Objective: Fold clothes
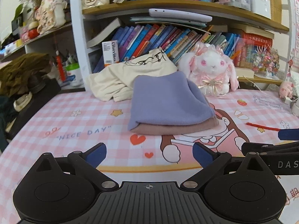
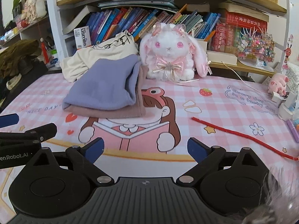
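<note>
Two folded garments sit stacked toward the back edge of the pink checked mat [image 1: 56,115]: purple fleece [image 1: 166,102] on top of a dusty-pink piece [image 1: 175,128], edges roughly aligned, so this pair looks done. Left gripper [image 1: 149,154] and right gripper [image 2: 145,148] hover side by side over the front edge, jaws spread wide, nothing between them. A crumpled cream garment [image 1: 119,78] behind the stack, against the bookshelf, is probably next to fold
</note>
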A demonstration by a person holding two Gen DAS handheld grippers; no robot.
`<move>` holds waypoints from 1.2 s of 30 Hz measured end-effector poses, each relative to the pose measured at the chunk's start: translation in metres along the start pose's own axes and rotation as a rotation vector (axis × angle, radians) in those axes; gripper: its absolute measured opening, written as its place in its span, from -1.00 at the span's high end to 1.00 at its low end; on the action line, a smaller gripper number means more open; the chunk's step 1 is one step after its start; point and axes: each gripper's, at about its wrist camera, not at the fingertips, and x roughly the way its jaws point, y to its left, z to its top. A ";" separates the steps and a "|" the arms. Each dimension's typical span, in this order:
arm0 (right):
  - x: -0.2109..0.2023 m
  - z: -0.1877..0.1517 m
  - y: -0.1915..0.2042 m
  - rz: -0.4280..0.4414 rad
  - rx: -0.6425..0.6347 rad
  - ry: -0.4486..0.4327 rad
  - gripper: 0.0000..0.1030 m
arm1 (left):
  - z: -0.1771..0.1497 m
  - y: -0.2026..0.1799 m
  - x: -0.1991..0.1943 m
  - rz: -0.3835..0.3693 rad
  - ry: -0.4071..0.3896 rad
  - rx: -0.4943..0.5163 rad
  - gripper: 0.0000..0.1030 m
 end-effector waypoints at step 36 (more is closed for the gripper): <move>-0.016 -0.013 0.008 -0.023 -0.034 0.003 -0.90 | -0.004 0.002 -0.015 -0.007 0.014 -0.010 -0.97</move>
